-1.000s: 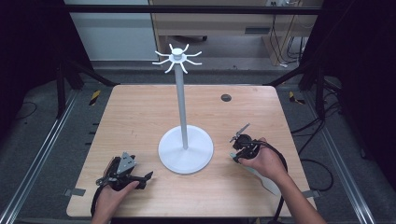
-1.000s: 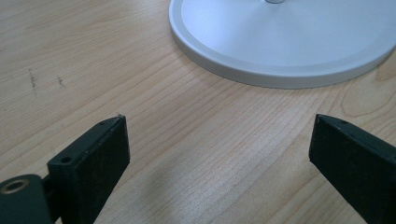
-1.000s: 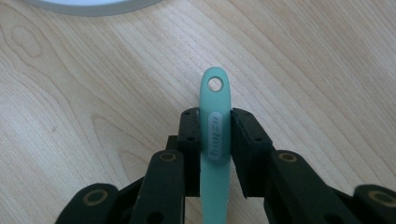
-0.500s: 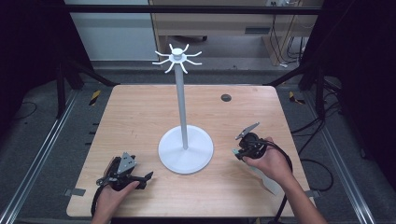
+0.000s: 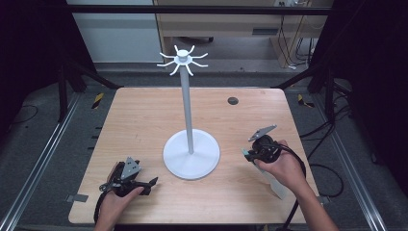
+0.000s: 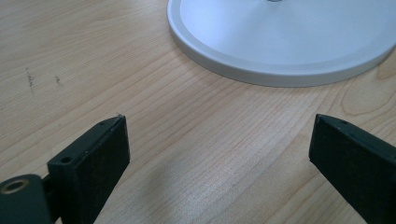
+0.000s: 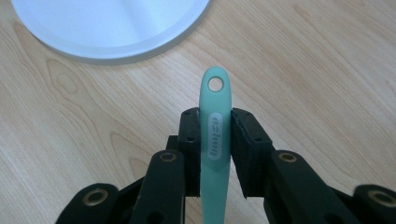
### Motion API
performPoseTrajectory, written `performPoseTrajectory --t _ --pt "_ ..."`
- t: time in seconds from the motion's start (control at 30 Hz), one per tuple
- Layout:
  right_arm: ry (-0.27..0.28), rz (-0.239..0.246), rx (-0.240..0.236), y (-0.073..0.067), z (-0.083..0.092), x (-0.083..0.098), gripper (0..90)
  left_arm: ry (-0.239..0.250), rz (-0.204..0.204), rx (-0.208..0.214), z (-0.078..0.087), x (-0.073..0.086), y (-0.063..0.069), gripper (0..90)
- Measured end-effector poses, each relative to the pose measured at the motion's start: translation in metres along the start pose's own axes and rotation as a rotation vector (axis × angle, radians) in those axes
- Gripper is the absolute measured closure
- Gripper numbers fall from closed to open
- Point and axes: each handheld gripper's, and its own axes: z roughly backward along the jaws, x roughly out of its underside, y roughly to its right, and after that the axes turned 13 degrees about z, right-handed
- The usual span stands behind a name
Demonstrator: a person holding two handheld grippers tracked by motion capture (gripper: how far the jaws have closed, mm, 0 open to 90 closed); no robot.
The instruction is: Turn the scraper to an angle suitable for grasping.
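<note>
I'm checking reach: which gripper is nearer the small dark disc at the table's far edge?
Right. The right gripper, holding a teal handle, sits right of the stand base, closer to the disc. The left gripper rests at the near left edge.

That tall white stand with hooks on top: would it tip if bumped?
Probably not easily: the tall white hook stand sits on a wide round base flat on the wooden table. A knock high on its thin pole would likely rock it most.
</note>
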Motion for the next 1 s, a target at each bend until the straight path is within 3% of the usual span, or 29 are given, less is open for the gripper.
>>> performPoseTrajectory --t 0.7,1.0 --pt "0.123 -0.002 0.057 0.007 0.021 -0.016 74.6 0.0 -0.001 0.0 0.0 0.0 0.0 4.6" --pt "0.164 -0.006 0.06 0.01 0.031 -0.024 74.7 0.0 0.0 0.0 0.0 0.0 0.0 4.6"
